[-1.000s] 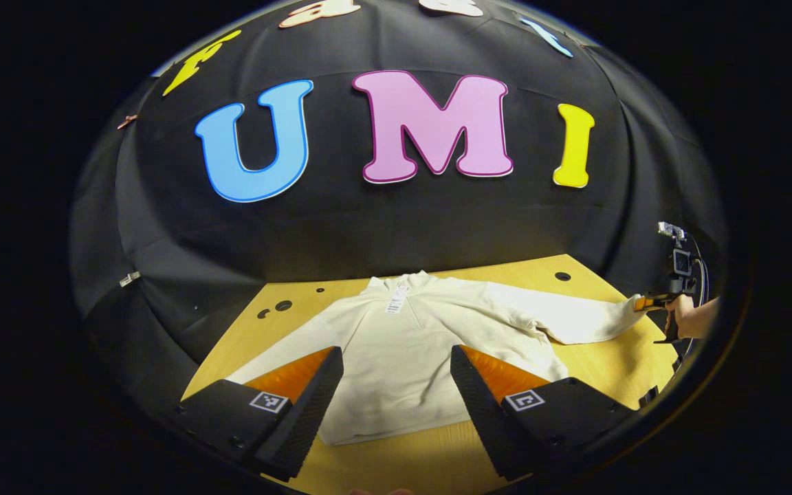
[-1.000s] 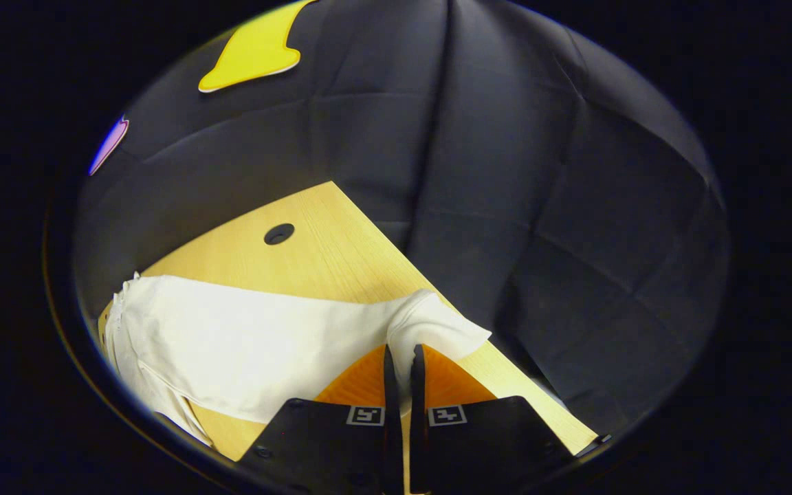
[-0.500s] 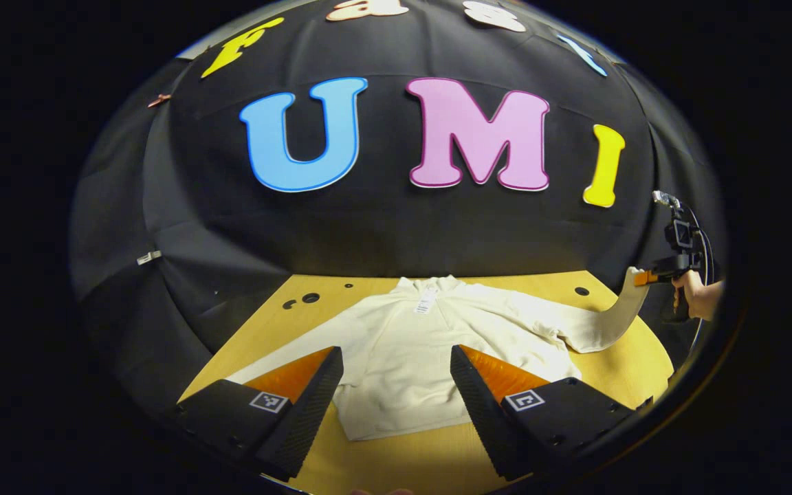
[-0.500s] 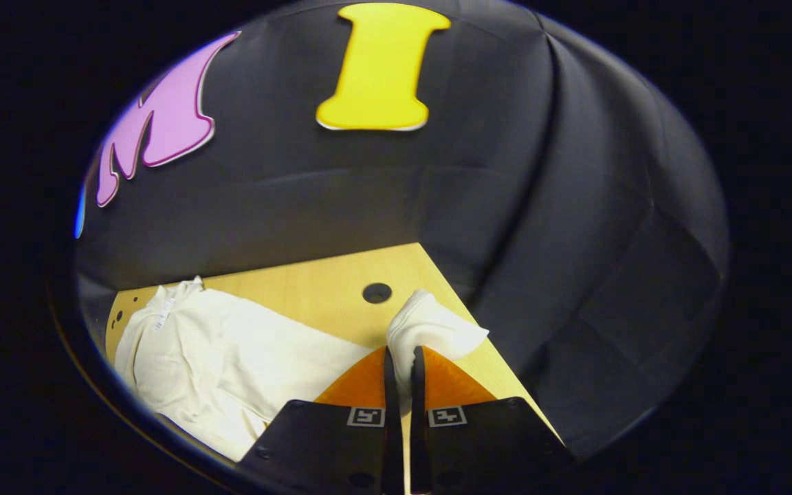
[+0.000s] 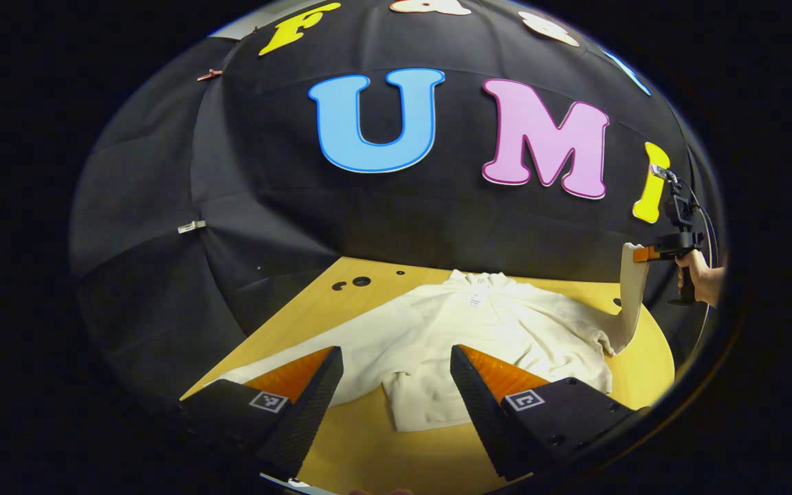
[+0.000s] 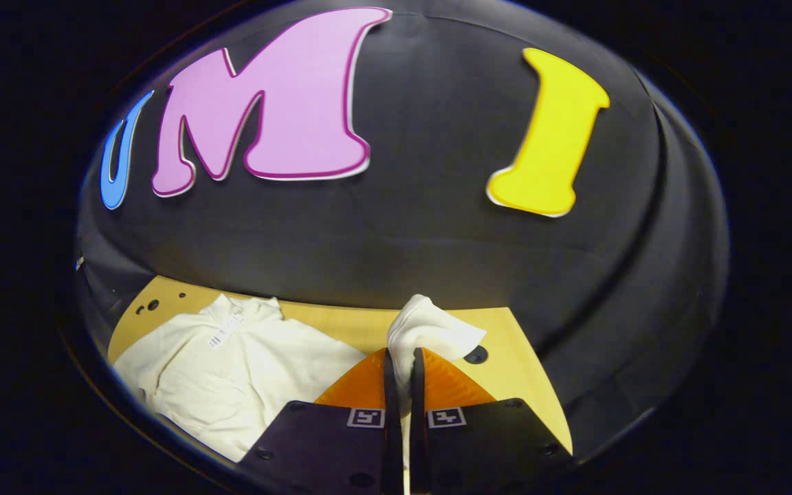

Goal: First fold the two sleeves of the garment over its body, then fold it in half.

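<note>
Clamping the cuff of the right sleeve (image 6: 430,330), the right gripper (image 6: 399,357) has its jaws pressed together on the fabric, holding it raised above the desk (image 6: 520,371). The left gripper (image 5: 396,371) hangs over the near desk edge with its jaws wide apart, gripping nothing. Beyond it, the cream garment (image 5: 478,330) lies flat on the desk, collar toward the booth wall, left sleeve (image 5: 368,337) spread outward. Farther right, a hand (image 5: 702,278) holds the right gripper, with the sleeve hanging from it.
</note>
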Demonstrator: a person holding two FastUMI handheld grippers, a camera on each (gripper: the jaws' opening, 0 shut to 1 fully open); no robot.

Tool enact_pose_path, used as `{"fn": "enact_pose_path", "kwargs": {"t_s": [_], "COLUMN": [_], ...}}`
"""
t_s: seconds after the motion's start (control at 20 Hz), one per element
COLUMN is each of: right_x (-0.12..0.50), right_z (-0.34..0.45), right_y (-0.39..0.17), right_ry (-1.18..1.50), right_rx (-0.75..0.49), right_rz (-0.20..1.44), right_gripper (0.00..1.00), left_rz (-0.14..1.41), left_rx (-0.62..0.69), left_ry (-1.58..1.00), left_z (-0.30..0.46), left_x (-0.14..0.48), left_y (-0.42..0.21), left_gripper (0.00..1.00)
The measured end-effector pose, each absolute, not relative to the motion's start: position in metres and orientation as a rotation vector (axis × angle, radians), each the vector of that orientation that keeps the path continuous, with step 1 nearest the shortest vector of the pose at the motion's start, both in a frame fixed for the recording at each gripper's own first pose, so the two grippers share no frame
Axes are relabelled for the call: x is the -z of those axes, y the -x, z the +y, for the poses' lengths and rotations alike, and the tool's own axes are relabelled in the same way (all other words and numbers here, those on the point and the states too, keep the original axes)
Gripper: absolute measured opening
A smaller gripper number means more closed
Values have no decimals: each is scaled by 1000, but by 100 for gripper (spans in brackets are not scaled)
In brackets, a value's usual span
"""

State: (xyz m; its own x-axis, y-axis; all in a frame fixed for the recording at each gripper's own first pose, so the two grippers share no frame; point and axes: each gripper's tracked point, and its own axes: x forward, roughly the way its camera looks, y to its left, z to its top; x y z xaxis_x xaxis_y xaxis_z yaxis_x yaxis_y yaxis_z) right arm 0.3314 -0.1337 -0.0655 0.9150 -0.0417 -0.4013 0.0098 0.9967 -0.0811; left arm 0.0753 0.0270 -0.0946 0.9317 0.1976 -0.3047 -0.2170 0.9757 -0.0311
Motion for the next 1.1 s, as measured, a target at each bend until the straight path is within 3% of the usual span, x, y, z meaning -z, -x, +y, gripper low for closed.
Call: {"fn": "enact_pose_path", "kwargs": {"t_s": [0.7, 1.1], "right_x": [109, 195], "right_z": [161, 306], "right_y": [-384, -377], "right_ry": [98, 178], "right_rx": [-315, -463], "right_rz": [449, 541], "right_gripper": [7, 8], "left_rz": [351, 384], "left_rx": [-360, -409], "left_ry": [107, 108], "left_z": [108, 135], "left_x": [119, 137], "left_y": [-45, -45], "left_gripper": [99, 99]}}
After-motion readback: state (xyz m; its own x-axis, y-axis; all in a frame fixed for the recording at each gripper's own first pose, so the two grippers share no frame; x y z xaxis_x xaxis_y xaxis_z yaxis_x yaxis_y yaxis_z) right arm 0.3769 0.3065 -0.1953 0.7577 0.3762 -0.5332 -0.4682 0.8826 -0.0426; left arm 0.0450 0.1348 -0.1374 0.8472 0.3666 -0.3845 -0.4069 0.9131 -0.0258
